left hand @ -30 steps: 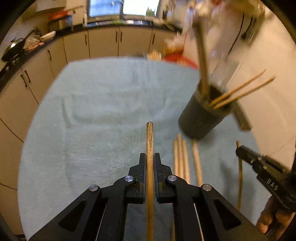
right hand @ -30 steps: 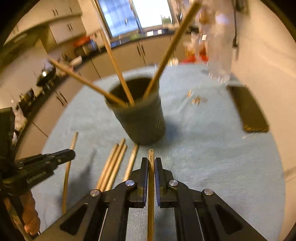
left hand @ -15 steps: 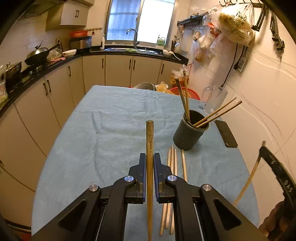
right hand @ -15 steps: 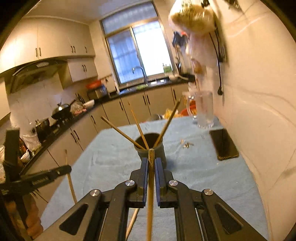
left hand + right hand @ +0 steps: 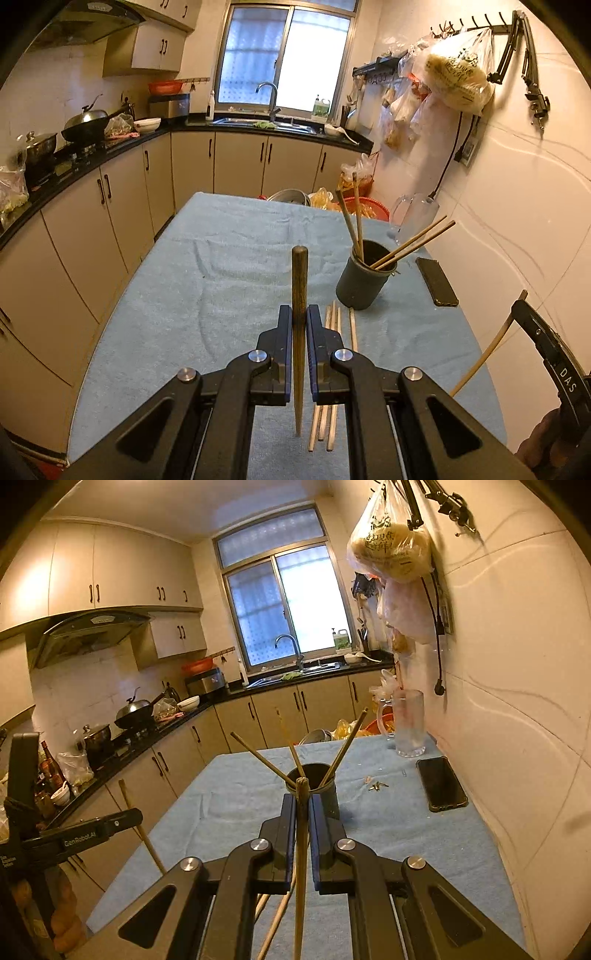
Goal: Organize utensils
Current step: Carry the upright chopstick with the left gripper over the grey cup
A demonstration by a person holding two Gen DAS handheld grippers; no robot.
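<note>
Two grippers are up in the air over the table, and each one holds a stick. We think both are lifted high so the sticks can drop down into the cup from the top.

Our left gripper has its jaws squeezed nearly together on a dark brown wooden chopstick. The stick runs straight out between the black fingers, thick end away from us.

Our right gripper is pinched just as tight on a lighter, thin wooden chopstick. Its tip lines up with the cup in the right wrist view, but we cannot tell if it is over the rim yet.

The round dark grey plastic cup stands upright on the pale blue towel cloth that covers the table. Four chopsticks already lean out of it, so the job looks partly done.

A few more light wooden chopsticks lie flat on the cloth just beside the cup, side by side. We think they are waiting for their turn.

A flat black phone lies near the cup, close to the wall. A tall clear glass mug stands farther back. Both are apart from the cup and should not get bumped.
</note>
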